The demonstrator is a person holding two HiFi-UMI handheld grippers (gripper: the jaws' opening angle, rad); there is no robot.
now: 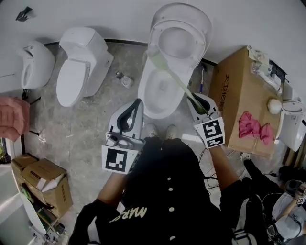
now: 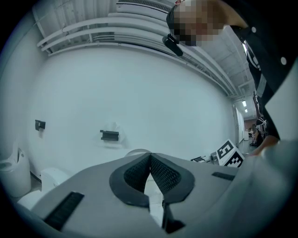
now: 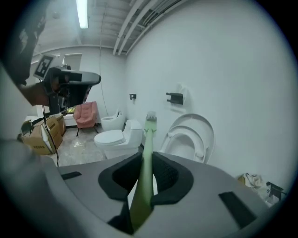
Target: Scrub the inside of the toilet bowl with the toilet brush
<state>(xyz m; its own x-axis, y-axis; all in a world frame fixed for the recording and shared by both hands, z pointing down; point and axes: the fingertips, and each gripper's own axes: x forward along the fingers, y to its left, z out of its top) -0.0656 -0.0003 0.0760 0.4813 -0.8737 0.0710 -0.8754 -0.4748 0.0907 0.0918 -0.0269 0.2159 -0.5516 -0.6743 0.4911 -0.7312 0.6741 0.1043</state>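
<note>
Toilet brush (image 1: 173, 78) clamped by its handle in the right gripper (image 1: 193, 101) fingers; long axis runs away from them across the open toilet bowl (image 1: 154, 99), head high near the raised seat (image 1: 179, 40), apparently not yet down inside; left gripper (image 1: 137, 106) fingers together, empty, just beside the bowl.

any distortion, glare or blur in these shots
Head view: even soft light, no harsh shadows, edges bowed by the wide lens, toilet sharp. Left gripper view: heavy fisheye, dark corners, left gripper shut and empty. Right gripper view: same fisheye, ceiling lamp blown out, brush blurry close to the right gripper.
</note>
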